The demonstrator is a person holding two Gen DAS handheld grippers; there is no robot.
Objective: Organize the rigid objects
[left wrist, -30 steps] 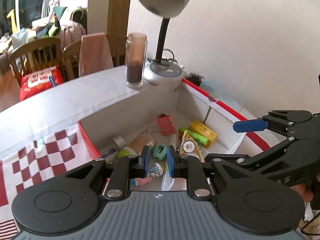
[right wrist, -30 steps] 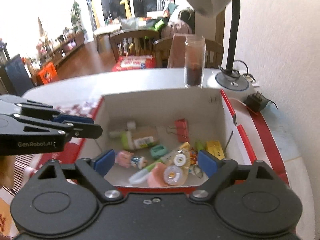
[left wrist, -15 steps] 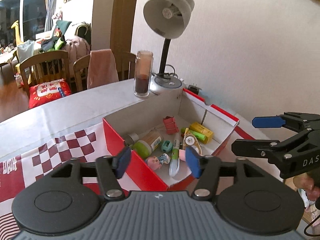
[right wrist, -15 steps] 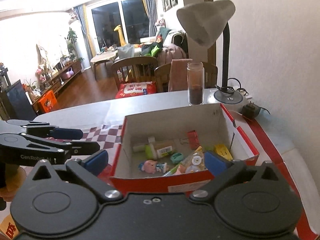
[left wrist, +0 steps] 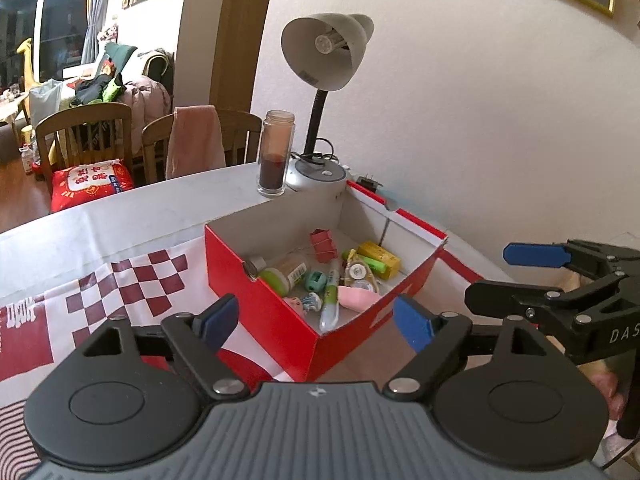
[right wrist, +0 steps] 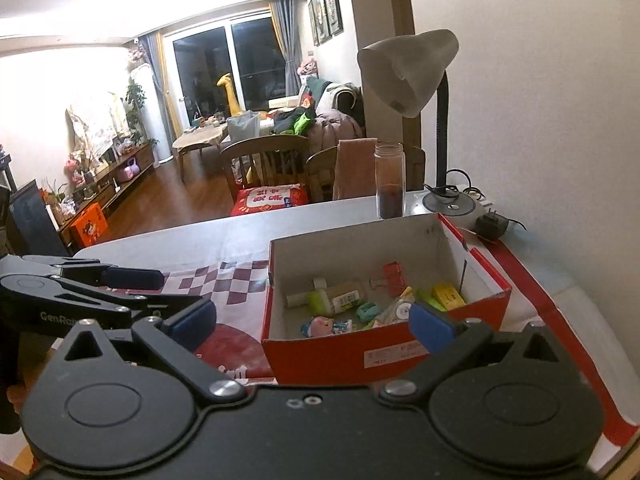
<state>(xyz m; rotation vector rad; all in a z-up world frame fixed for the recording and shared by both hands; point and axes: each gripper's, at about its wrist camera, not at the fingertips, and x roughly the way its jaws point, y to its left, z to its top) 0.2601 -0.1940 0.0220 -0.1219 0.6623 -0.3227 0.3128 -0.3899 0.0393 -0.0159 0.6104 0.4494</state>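
Plainly, view by view:

Left wrist view
- Left tool [left wrist: 316, 322]: jaws were opening, blue pads well apart, nothing between them; it hung above the near corner of the box.
- Red box [left wrist: 260, 300]: sat on the surface [left wrist: 120, 216], lid off, white inside, near the right wall.
- Contents: a red binder clip [left wrist: 323, 244] at the far side, a yellow block [left wrist: 380, 257] to the right, a green-capped bottle [left wrist: 282, 274] to the left, a teal sharpener [left wrist: 315, 281], a pen [left wrist: 331, 296] lying towards the near wall, a pink piece [left wrist: 356, 296] and a small figure [left wrist: 300, 303].
- Right tool [left wrist: 504, 280]: seen side-on at the right edge, its fingers spread, holding nothing.
- Far side: a glass jar [left wrist: 276, 156] stood just beside the desk lamp [left wrist: 326, 92], beyond the box.
- Cloth [left wrist: 120, 292]: red-and-white checked, left of the box.

Right wrist view
- Right tool [right wrist: 316, 322]: jaws wide apart and empty, near side of the box.
- Red box [right wrist: 360, 356]: centre-right, label on its near wall, the small items lying inside.
- Left tool [right wrist: 172, 292]: at the left edge, over the checked cloth [right wrist: 224, 284], empty.
- Lamp and jar: at the far right, with a black plug adapter [right wrist: 490, 226] beside the lamp base.
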